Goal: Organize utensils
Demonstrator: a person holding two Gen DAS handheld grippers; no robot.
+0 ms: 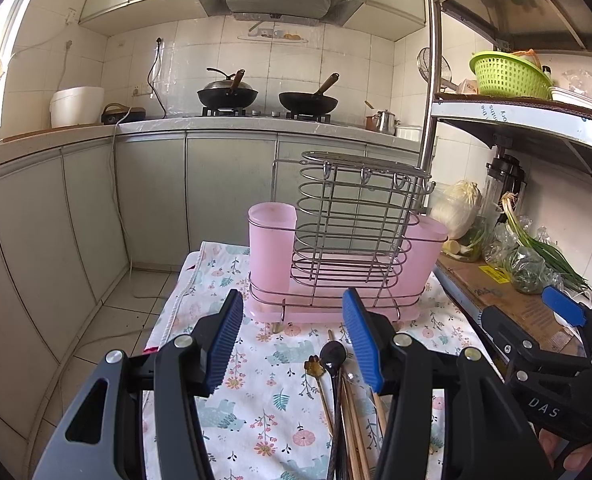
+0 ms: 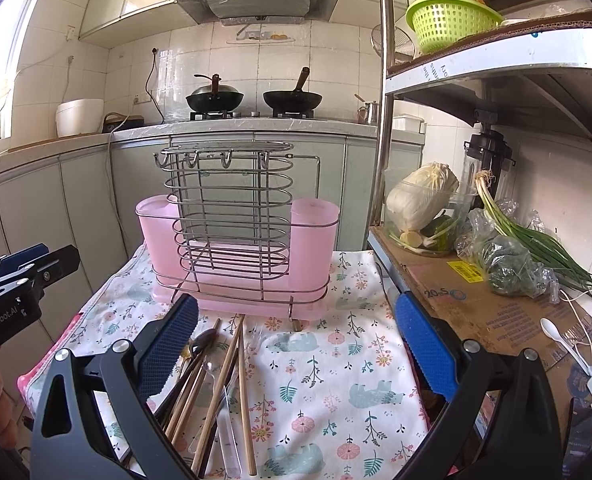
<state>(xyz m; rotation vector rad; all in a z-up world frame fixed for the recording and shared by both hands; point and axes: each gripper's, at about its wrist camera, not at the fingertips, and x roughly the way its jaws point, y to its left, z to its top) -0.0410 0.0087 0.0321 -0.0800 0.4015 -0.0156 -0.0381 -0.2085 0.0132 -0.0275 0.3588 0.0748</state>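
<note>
Utensils lie loose at 6 o'clock of the rack; our left tongs and right tongs gape wide, empty, ready to pick.

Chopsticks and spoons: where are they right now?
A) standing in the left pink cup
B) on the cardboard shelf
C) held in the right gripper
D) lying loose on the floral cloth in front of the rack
D: the chopsticks and spoons lie in a pile on the floral cloth before the wire rack; both the right gripper and left gripper are open and empty.
</note>
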